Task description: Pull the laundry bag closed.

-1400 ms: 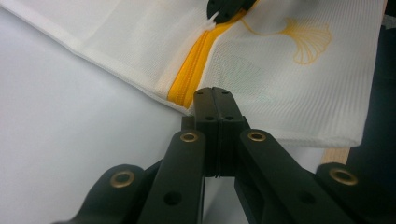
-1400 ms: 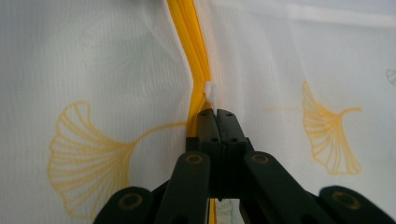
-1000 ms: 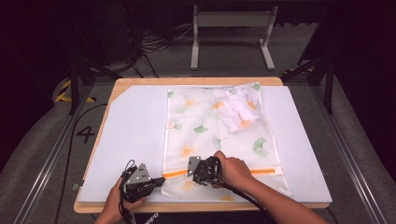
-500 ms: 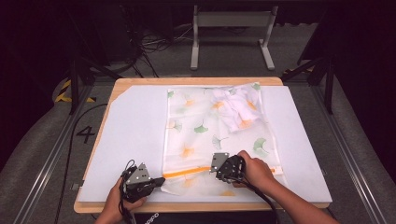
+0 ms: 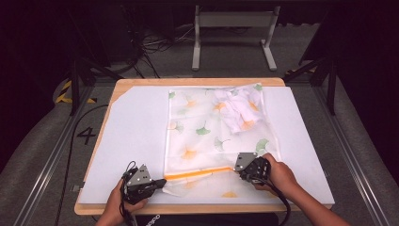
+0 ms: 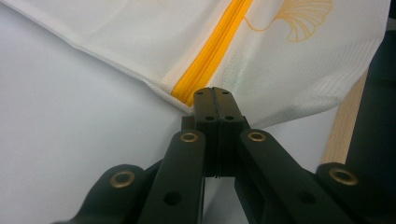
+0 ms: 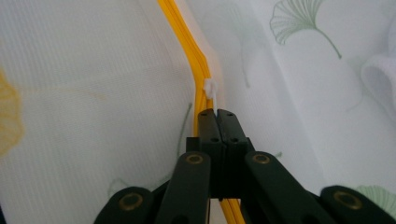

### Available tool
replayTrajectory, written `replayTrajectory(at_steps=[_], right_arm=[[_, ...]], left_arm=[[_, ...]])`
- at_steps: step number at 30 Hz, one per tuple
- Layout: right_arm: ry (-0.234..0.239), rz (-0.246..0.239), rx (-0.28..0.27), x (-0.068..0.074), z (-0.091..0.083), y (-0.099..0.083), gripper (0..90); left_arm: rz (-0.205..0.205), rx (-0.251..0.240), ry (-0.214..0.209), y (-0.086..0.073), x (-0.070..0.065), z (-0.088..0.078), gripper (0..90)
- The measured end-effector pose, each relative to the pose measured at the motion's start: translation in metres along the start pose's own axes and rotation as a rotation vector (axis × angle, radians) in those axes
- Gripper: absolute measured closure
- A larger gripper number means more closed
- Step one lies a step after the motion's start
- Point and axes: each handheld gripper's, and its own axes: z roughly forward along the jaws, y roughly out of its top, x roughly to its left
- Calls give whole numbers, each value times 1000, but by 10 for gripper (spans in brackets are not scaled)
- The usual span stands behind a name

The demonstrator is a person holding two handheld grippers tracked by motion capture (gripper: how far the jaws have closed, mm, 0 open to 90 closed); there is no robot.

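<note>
1. A white mesh laundry bag (image 5: pixel 211 127) printed with ginkgo leaves is laid flat on the white-covered table (image 5: pixel 127 136), with bunched white cloth (image 5: pixel 235 110) seen inside at its far end.
2. The bag's near left corner is pinched by the left gripper (image 6: pixel 212 95), jaws pressed together at the end of the orange zipper (image 6: pixel 212 46).
3. The white zipper pull (image 7: pixel 211 88) is clamped by the right gripper (image 7: pixel 217 114), jaws closed, partway along the zipper.
</note>
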Motion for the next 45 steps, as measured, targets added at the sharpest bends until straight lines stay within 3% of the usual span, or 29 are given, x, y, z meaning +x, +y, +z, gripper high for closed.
replayTrajectory(at_steps=[2, 8, 10, 28, 32, 34, 45], right_arm=[[-12, 28, -4, -1, -1, -6, 900], [-6, 41, 4, -4, -5, -20, 900], [-13, 69, 9, -7, -7, -29, 900], [-42, 174, 24, -20, -28, -77, 900], [-68, 199, 27, -23, -32, -87, 900], [-57, 230, 20, -24, -34, -94, 900], [-72, 267, 14, -25, -38, -110, 900]], left_arm=[[-1, 0, 0, 0, 0, 0, 900], [0, 0, 0, 0, 0, 0, 900], [0, -1, 0, 0, 0, 0, 900], [-2, -1, -1, 0, 1, 0, 900], [-2, -1, -1, 0, 1, 0, 900], [-2, -2, -3, 0, 1, 0, 900], [-5, -2, -3, 0, 1, 0, 900]])
